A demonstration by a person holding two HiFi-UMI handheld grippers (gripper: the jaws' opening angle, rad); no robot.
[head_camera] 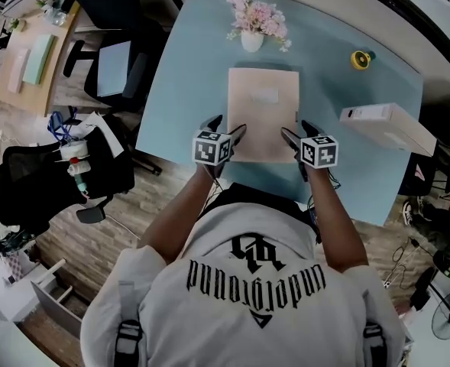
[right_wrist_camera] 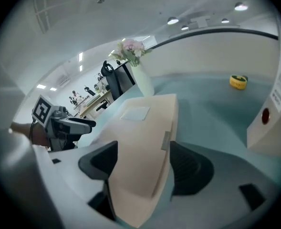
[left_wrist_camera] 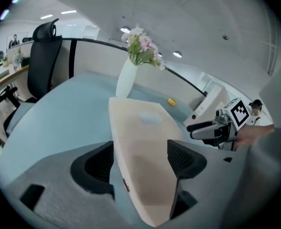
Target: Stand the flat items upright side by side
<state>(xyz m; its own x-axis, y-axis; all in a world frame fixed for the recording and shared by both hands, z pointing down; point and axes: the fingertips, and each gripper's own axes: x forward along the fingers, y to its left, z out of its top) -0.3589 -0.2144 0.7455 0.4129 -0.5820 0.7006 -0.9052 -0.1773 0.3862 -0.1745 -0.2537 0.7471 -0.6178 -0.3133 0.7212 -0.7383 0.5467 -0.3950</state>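
A beige flat folder [head_camera: 263,109] lies flat on the light blue table [head_camera: 179,90], with a pale label near its middle. My left gripper [head_camera: 226,128] is at the folder's near left corner. Its jaws are open and straddle the left edge [left_wrist_camera: 140,151], one finger over the table, the other over the cover, and neither pad presses. My right gripper [head_camera: 298,131] is at the near right corner, open in the same way astride the right edge [right_wrist_camera: 144,151]. Each gripper view shows the folder [left_wrist_camera: 145,128] [right_wrist_camera: 140,128] running away toward the vase.
A white vase of pink flowers [head_camera: 253,21] stands just beyond the folder's far edge. A small yellow object [head_camera: 360,58] sits at the back right. A long white box [head_camera: 389,125] lies at the table's right edge. Office chairs [head_camera: 110,60] stand left of the table.
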